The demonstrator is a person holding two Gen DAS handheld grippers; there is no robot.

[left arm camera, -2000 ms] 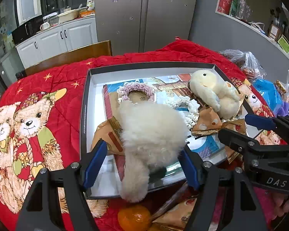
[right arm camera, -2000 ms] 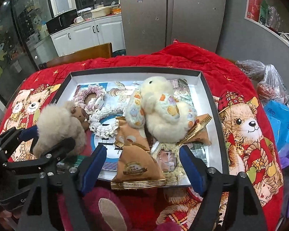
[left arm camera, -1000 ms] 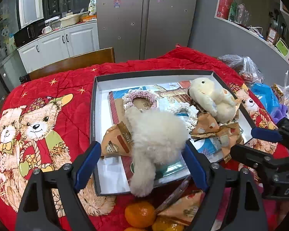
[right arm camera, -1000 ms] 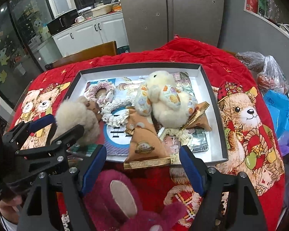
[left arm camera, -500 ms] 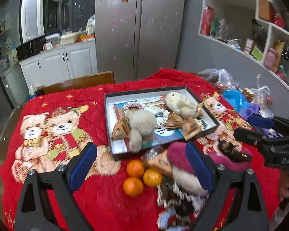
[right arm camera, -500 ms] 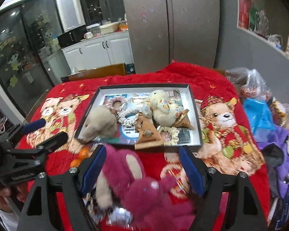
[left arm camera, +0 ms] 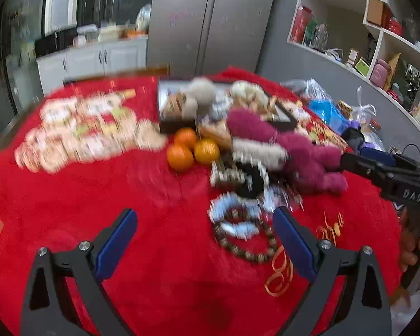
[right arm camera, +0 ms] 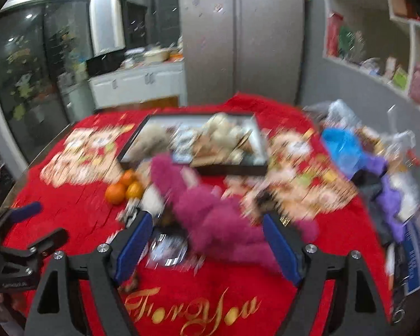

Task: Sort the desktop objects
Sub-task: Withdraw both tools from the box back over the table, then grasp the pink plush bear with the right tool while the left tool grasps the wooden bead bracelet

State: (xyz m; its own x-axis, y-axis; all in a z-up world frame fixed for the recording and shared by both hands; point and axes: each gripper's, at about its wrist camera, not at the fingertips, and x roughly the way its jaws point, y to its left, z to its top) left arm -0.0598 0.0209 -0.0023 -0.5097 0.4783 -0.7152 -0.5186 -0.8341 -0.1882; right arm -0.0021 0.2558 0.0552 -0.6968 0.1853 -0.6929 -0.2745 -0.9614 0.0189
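Left gripper [left arm camera: 204,240]: jaws spread wide and have just been opening further; nothing between the pads, only bare red cloth.
Right gripper [right arm camera: 207,245]: jaws spread and have just opened a little more; the magenta plush toy [right arm camera: 210,218] shows between the pads, but I cannot tell whether they are above it or down at its level; nothing is pinched.
What changed: two seconds ago the left jaws flanked the cream fluffy toy [left arm camera: 201,92] inside the black tray [left arm camera: 176,127]. Now both grippers have pulled back and the tray sits far ahead of the jaws, the toy left lying in it.
Meaning for the task: that drop-off looks finished, in my judgement, and the hands are retreating toward the unsorted heap.
Still to sort: three oranges [left arm camera: 193,149] ahead of the left jaws; a bead bracelet [left arm camera: 243,240] and a pale blue scrunchie [left arm camera: 235,215] just inside the left gripper's right-hand jaw.
Tablecloth [right arm camera: 78,215]: red, quilted, printed with bears; both views are badly motion-blurred.
Likely next pick: the magenta plush toy for the right gripper, the bracelet or scrunchie for the left.
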